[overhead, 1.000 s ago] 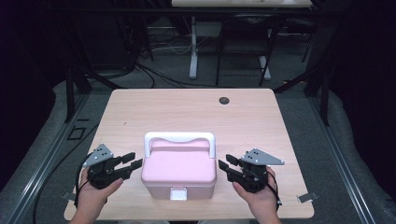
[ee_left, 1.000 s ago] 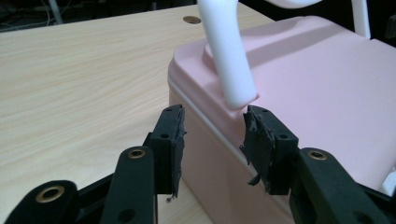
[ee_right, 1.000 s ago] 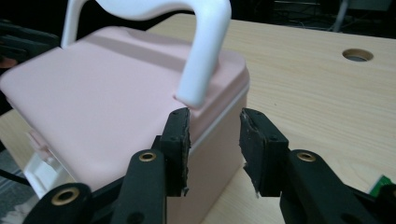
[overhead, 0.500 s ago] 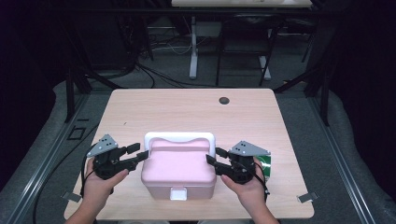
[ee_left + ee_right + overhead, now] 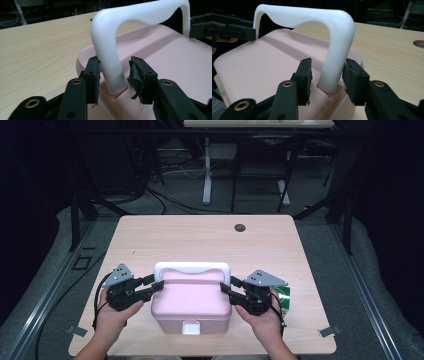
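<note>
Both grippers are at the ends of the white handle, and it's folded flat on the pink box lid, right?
Not flat: the white handle stands upright above the pink box, as the left gripper view shows. Left gripper and right gripper straddle its ends.

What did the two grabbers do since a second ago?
Both moved in toward the pink box. The left gripper and right gripper now each straddle a leg of the white handle. The left jaws have just been closing, one pad touching; the right pads stand clear. The box stayed put on the table.
</note>
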`<state>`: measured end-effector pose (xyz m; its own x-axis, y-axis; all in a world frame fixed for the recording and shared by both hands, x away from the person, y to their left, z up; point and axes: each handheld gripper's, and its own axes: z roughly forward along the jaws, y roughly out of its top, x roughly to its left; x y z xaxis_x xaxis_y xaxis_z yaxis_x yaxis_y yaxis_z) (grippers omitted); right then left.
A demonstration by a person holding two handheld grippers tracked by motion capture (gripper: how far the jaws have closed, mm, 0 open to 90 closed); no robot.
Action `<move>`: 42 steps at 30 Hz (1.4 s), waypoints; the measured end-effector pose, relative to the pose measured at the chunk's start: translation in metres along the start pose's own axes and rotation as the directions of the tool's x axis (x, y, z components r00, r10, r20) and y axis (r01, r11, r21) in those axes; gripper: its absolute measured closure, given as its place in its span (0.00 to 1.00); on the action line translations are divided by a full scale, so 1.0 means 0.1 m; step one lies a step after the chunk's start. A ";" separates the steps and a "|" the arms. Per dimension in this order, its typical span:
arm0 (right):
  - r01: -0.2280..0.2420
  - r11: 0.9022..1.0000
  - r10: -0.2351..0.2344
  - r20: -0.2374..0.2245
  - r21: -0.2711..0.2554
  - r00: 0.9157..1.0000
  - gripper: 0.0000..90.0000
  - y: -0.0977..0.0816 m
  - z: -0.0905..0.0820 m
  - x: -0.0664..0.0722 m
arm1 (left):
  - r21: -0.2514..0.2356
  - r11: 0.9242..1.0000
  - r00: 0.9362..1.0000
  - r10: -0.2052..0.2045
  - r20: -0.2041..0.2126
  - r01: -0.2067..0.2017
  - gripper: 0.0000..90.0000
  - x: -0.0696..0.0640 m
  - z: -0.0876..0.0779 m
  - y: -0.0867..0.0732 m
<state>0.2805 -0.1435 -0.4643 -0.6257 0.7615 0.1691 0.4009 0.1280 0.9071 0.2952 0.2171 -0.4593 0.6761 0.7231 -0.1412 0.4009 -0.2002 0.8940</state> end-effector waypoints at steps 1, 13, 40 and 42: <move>0.008 1.000 -0.008 -0.002 -0.010 1.000 0.69 0.00 -0.02 0.01 | -0.007 1.000 1.000 0.011 -0.001 -0.011 0.70 -0.02 -0.03 0.00; 0.074 0.997 -0.072 0.062 -0.026 0.995 0.82 -0.04 -0.11 0.11 | -0.020 0.999 0.999 0.047 -0.026 -0.047 0.81 -0.10 -0.11 -0.04; 0.047 0.997 -0.044 0.040 -0.057 0.998 0.82 0.18 -0.18 0.06 | -0.012 0.999 0.999 0.045 -0.011 -0.045 0.78 -0.07 -0.13 0.27; 0.045 0.997 -0.042 0.042 -0.068 0.998 0.82 0.19 -0.17 0.06 | -0.020 0.999 0.999 0.041 -0.008 -0.041 0.77 -0.07 -0.11 0.28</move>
<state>0.2728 -0.1471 -0.4395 -0.6132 0.7816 0.1145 0.3263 0.1186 0.9378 0.2951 0.2138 -0.4282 0.6872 0.7193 -0.1012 0.3605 -0.2168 0.9072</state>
